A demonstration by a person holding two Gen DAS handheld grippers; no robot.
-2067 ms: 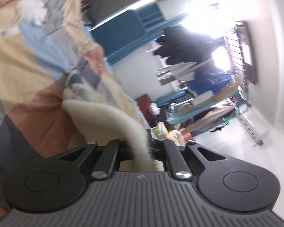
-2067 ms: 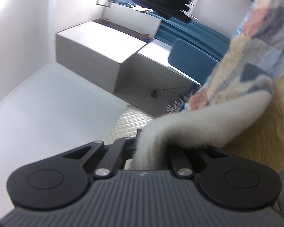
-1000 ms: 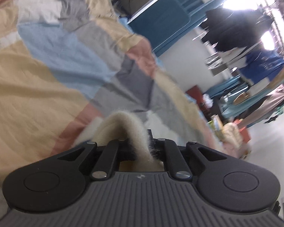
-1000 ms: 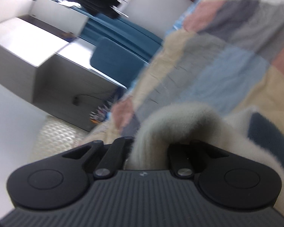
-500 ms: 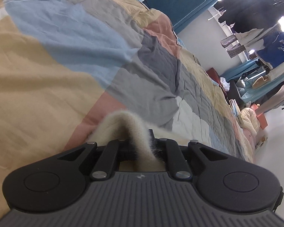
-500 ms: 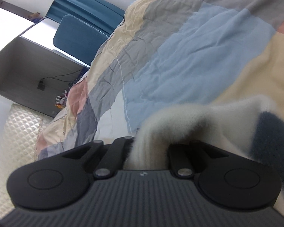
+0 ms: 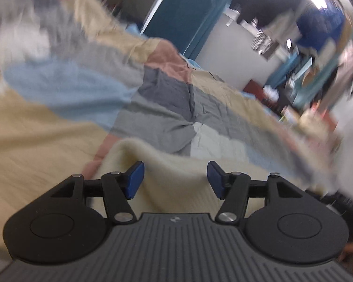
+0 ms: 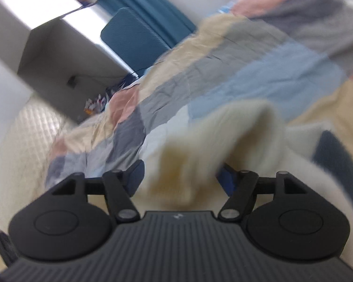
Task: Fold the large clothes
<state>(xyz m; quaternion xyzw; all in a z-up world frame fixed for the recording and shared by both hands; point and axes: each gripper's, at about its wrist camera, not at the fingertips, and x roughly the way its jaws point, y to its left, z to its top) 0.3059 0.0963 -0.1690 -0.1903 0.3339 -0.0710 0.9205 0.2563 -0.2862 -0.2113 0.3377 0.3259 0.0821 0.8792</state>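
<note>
Cream fleece garment (image 7: 174, 176) lies crosswise between both grippers' spread jaws.

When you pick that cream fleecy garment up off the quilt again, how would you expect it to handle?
Probably floppy: the cream garment sags in a soft fold between the open left gripper fingers. Likely light for its bulk, since its edge stands up in a hump on the quilt at the open right gripper. The fuzzy pile should grip rather than slip.

The right gripper (image 8: 180, 176) is seen spread wide at lower centre, a cream fleece garment (image 8: 223, 131) bunched between its blue pads (image 8: 136, 176), over a patchwork quilt (image 8: 258, 70).
</note>
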